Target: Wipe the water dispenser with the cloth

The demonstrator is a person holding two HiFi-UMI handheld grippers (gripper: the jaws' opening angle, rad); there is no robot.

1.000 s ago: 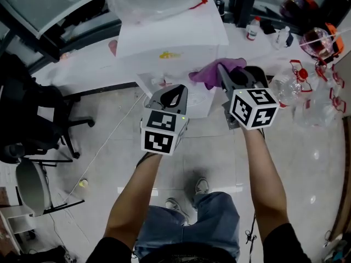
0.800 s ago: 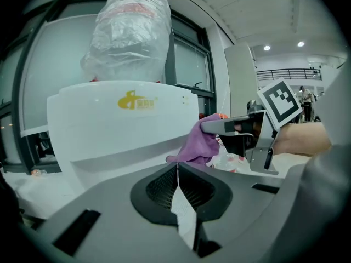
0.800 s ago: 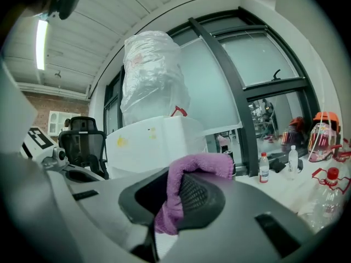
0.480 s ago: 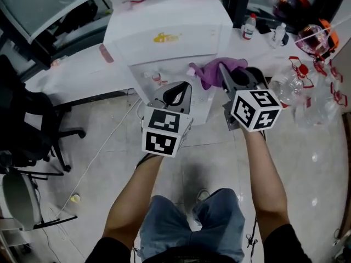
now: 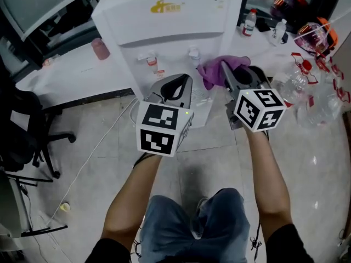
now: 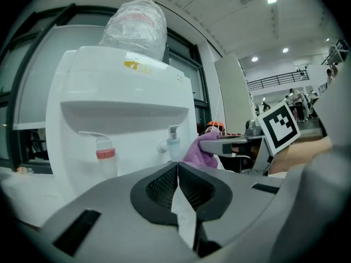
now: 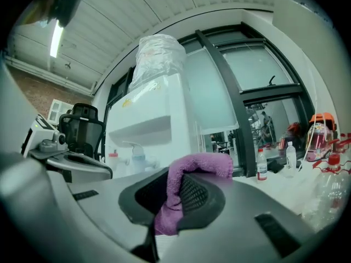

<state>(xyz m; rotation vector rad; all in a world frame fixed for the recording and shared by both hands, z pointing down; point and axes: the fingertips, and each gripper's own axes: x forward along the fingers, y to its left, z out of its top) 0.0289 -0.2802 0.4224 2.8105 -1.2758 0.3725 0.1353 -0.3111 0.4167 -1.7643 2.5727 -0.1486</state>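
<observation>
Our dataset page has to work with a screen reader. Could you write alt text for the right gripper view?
The right gripper is shut on a purple cloth, which folds over one pad. Beyond it stands a white water dispenser with a plastic-wrapped bottle on top; the left gripper shows at the left edge.

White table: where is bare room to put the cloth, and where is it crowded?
Bare: the table left of the water dispenser and the pink cup. Crowded: right of the dispenser, among small bottles and red-capped clear bottles. The right gripper holds the cloth.
</observation>
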